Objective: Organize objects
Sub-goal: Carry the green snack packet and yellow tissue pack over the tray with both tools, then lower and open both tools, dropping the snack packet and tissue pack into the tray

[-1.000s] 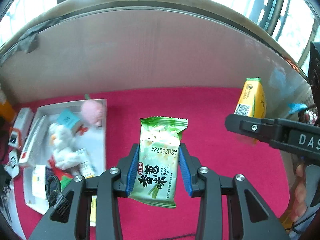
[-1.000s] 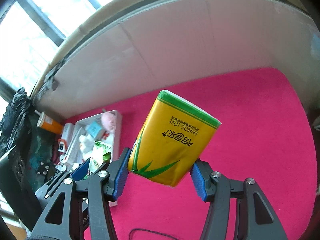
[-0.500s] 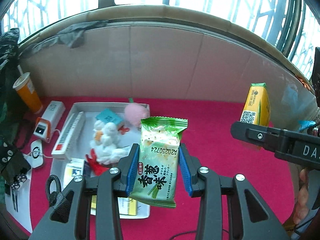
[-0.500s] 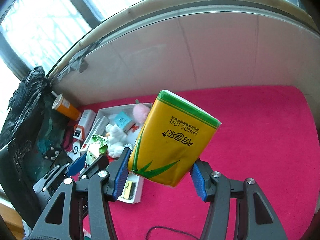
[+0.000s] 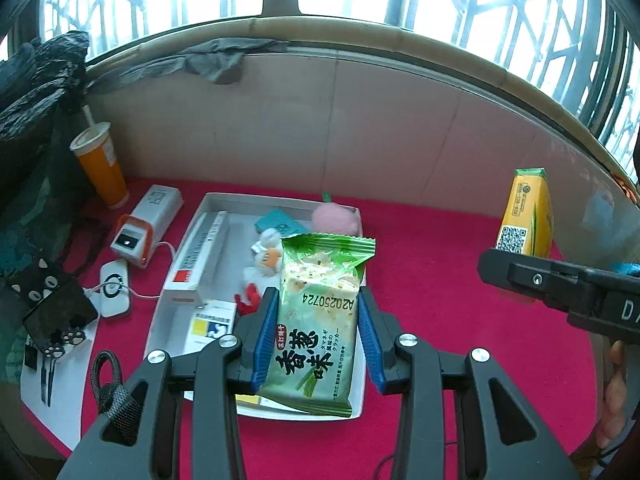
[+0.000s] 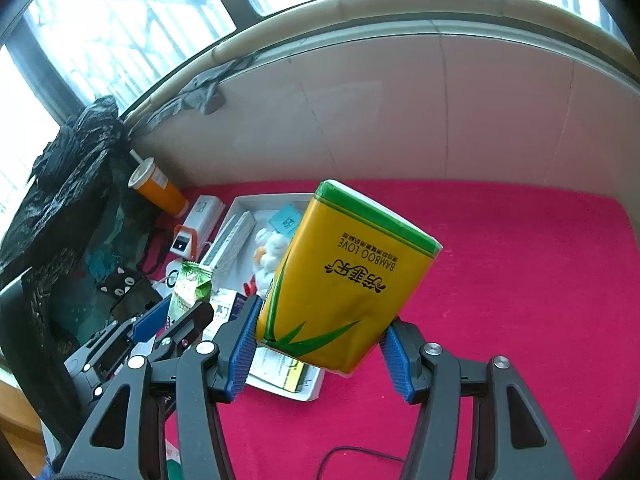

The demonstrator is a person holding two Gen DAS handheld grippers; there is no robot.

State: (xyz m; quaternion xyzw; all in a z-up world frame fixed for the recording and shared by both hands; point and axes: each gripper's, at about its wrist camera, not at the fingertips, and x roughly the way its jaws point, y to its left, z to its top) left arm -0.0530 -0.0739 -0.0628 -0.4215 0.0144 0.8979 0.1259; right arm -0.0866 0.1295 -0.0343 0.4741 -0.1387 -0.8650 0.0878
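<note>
My left gripper (image 5: 318,332) is shut on a green snack packet (image 5: 320,320) and holds it above the near right part of a white tray (image 5: 280,200). My right gripper (image 6: 320,344) is shut on a yellow tissue pack (image 6: 344,276) with a green top, held up over the red cloth to the right of the tray (image 6: 244,202). The tissue pack also shows in the left wrist view (image 5: 526,216), and the snack packet shows in the right wrist view (image 6: 190,284).
The tray holds a pink plush ball (image 5: 334,218), a white plush toy (image 5: 264,260), a teal card (image 5: 280,222) and several boxes. Left of it are an orange cup (image 5: 100,164), a white-orange device (image 5: 146,220) and a black bag (image 5: 36,80). A beige wall runs behind.
Both grippers have swung left toward the tray, still holding their packs. The tray, cup and bag have come into fuller view.
</note>
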